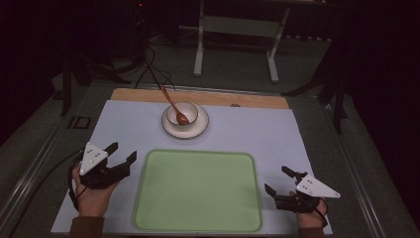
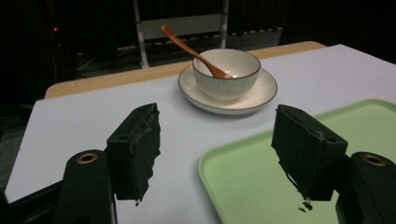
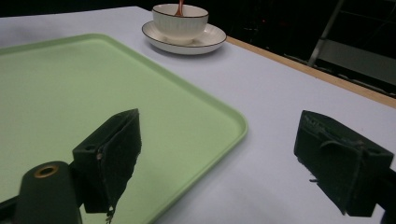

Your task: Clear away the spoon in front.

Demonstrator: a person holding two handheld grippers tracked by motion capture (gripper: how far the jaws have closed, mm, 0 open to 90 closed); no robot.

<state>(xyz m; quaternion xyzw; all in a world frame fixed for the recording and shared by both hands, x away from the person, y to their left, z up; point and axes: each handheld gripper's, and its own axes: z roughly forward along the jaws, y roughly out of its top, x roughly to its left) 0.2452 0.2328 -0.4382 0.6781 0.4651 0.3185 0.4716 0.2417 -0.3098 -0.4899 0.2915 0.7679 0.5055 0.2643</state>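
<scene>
A white bowl [image 1: 182,113] stands on a white saucer [image 1: 198,129] at the far middle of the pale mat, with a brown wooden spoon [image 1: 173,103] leaning in it. A light green tray [image 1: 198,191] lies flat near the front edge. My left gripper [image 1: 122,152] hovers left of the tray, open, nothing between its jaws. My right gripper [image 1: 279,180] sits right of the tray, open and empty too. In the left gripper view the bowl [image 2: 227,71], spoon [image 2: 191,50] and tray [image 2: 261,177] lie ahead. In the right gripper view the tray [image 3: 79,98] lies to the left, the bowl [image 3: 180,19] far off.
The pale mat [image 1: 257,134] covers a wooden tabletop [image 1: 213,96] whose far edge shows. Beyond the table stand a white bench frame [image 1: 237,39] and cables [image 1: 153,69] on the dark floor.
</scene>
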